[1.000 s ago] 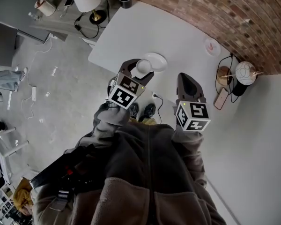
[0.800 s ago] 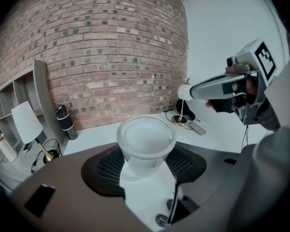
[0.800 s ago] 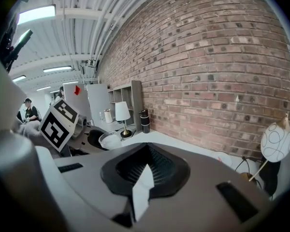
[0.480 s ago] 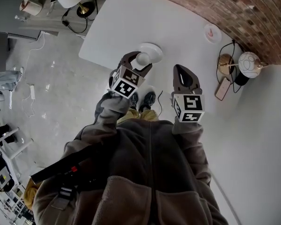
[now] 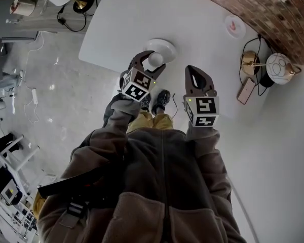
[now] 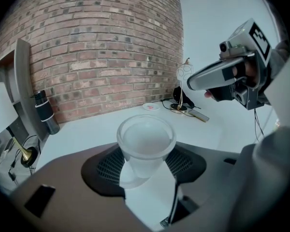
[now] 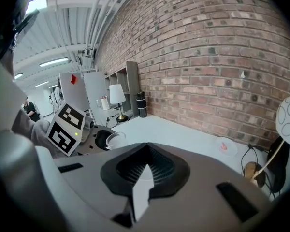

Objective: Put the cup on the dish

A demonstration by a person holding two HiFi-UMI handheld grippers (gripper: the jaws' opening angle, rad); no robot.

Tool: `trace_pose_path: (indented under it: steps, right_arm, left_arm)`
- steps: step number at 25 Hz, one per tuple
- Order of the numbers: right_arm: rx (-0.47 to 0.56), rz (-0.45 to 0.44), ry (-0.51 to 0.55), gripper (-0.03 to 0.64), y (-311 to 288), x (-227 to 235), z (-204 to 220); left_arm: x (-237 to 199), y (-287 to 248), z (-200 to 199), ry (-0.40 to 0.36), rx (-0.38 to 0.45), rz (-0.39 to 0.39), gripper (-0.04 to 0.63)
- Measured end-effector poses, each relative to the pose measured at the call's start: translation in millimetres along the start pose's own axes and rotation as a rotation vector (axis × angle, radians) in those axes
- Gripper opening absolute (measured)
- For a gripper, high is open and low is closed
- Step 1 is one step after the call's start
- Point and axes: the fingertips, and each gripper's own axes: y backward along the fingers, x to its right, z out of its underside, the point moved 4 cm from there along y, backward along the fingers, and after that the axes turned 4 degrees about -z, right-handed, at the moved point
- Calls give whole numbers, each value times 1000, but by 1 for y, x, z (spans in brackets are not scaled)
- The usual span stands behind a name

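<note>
A translucent white cup (image 5: 155,59) sits upright between the jaws of my left gripper (image 5: 152,64), which is shut on it. In the left gripper view the cup (image 6: 146,143) fills the middle and is empty. The round white dish (image 5: 163,46) lies on the white table near its front edge; the cup hangs over the dish's near rim. My right gripper (image 5: 196,75) hovers to the right of the cup, over the table edge, jaws together and holding nothing. In the right gripper view the cup (image 7: 115,140) and left gripper show at lower left.
A small saucer with a pink mark (image 5: 235,26) lies near the brick wall. A globe lamp (image 5: 279,65), a brass base (image 5: 251,59), cables and a phone (image 5: 245,91) crowd the table's right end. A dark bottle (image 6: 44,112) stands far left. The table edge (image 5: 104,67) runs just before my feet.
The head view has shifted, so table and dish sit higher in frame. The left gripper still holds the cup at the dish's near rim; the right gripper has drawn slightly closer.
</note>
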Motion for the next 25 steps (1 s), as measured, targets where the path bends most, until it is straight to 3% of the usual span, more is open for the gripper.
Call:
trace_pose_path:
  steps: [25]
  right_arm:
    - [-97,0,-87,2,-34,24,57]
  left_arm:
    - [-11,-92,54,8,-64,26,261]
